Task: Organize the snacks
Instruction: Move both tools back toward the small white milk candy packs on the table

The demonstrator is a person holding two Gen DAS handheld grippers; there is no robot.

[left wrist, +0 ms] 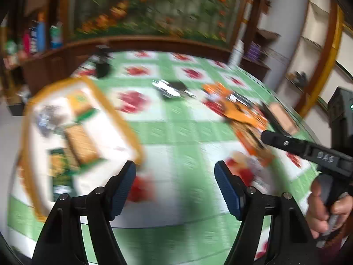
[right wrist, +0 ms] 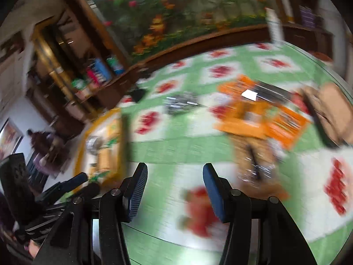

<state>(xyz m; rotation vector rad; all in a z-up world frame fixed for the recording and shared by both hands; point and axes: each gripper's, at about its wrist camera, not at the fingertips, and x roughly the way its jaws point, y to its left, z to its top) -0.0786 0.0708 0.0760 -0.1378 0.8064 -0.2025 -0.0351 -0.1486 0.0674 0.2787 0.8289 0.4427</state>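
Both views are motion-blurred. A white tray with an orange rim (left wrist: 28, 119) (right wrist: 120, 132) lies on the left of the table and holds green-and-yellow cracker packs (left wrist: 79, 145) and a dark silvery packet (left wrist: 47, 119). Orange snack packs (left wrist: 240, 112) (right wrist: 260, 114) lie in a heap on the right, with a brown packet (right wrist: 253, 156) in front of them. A black-and-silver packet (left wrist: 172, 89) (right wrist: 182, 103) lies mid-table. My left gripper (left wrist: 176, 178) is open over bare cloth beside the tray. My right gripper (right wrist: 175, 183) is open and empty; one of its fingers (left wrist: 286, 143) reaches over the orange packs.
The table carries a green-and-white checked cloth with red flowers (left wrist: 176, 132). A small black object (left wrist: 102, 66) stands at its far left. Behind are a wooden cabinet with a flower picture (left wrist: 154, 11) and shelves of bottles (right wrist: 99, 72). A brown flat object (right wrist: 331, 110) lies at the right edge. A person (right wrist: 42, 141) is in the background.
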